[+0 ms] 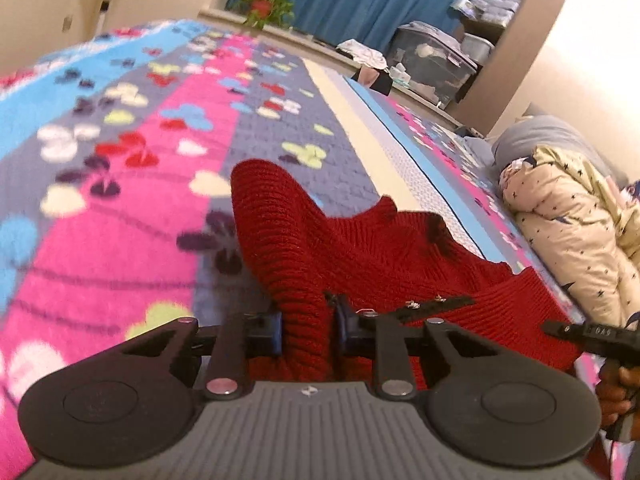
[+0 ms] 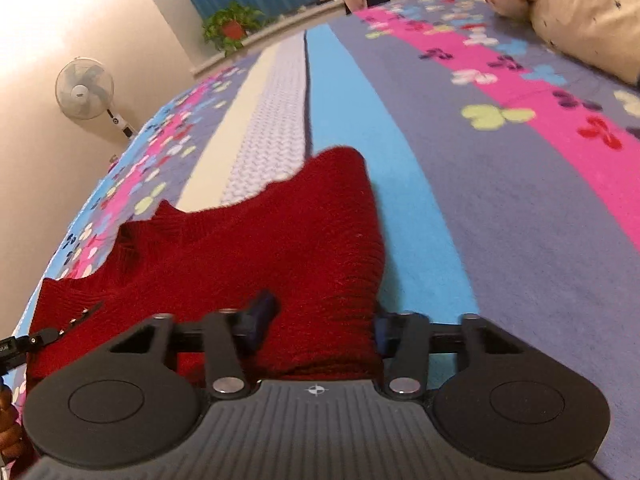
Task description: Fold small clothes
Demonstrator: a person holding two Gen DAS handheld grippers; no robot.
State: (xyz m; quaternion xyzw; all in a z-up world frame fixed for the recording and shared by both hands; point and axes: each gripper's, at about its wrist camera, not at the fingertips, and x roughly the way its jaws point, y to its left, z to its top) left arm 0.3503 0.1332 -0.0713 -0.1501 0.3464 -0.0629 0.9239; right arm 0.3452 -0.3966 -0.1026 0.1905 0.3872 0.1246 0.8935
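A small red knitted sweater (image 1: pixel 360 248) lies on the patterned bedspread (image 1: pixel 120 200) and is lifted at its near edge. My left gripper (image 1: pixel 308 332) is shut on a bunched part of the red sweater; blue pads press it from both sides. My right gripper (image 2: pixel 316 328) holds another part of the same sweater (image 2: pixel 260 248), with the knit filling the wide gap between its blue pads. A dark tip of the right gripper shows at the right edge of the left wrist view (image 1: pixel 592 336).
A cream star-print quilt (image 1: pixel 572 232) lies bundled on the bed's right side. A potted plant (image 1: pixel 262 2) stands by the blue curtain. Storage boxes (image 1: pixel 432 60) and shelves stand behind the bed. A white fan (image 2: pixel 86 90) stands by the wall.
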